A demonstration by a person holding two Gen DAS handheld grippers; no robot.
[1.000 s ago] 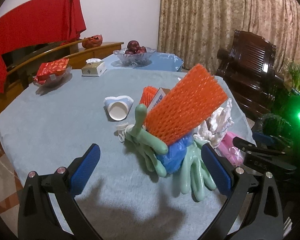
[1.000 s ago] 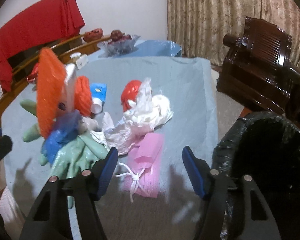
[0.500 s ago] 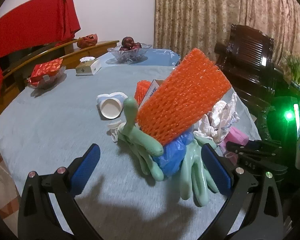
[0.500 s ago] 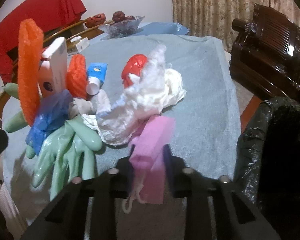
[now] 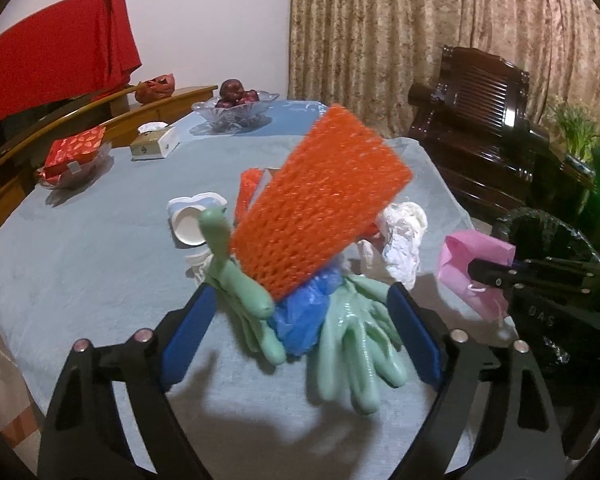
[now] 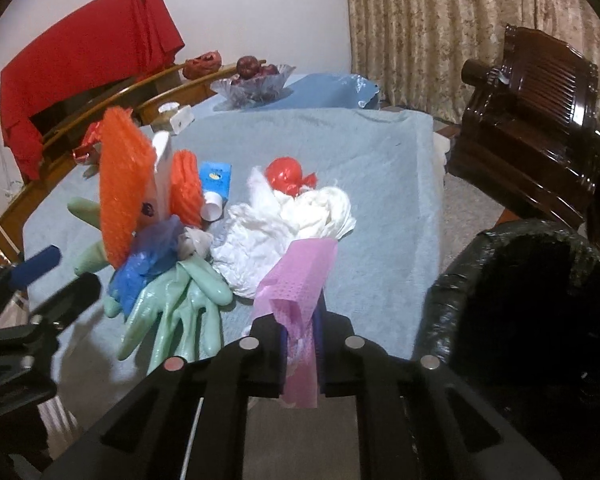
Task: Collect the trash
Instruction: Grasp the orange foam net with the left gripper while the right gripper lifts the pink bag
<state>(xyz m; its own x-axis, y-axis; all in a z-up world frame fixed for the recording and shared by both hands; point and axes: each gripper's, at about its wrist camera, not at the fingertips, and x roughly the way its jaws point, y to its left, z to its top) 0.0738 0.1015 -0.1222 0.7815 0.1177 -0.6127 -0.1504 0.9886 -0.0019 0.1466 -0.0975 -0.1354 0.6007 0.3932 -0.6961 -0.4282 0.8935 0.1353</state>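
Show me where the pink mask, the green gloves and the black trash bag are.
pink mask (image 6: 300,280), right wrist view, folded upper part.
green gloves (image 5: 352,344), left wrist view, palm.
black trash bag (image 6: 460,280), right wrist view, left rim.

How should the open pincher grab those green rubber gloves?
Grip the green gloves across the bunched palms, probably not the floppy fingertips. Come in from the near table edge, angled down, where the fingers point: the left gripper, jaws closing, already straddles them there. The orange foam net leans over the far side.
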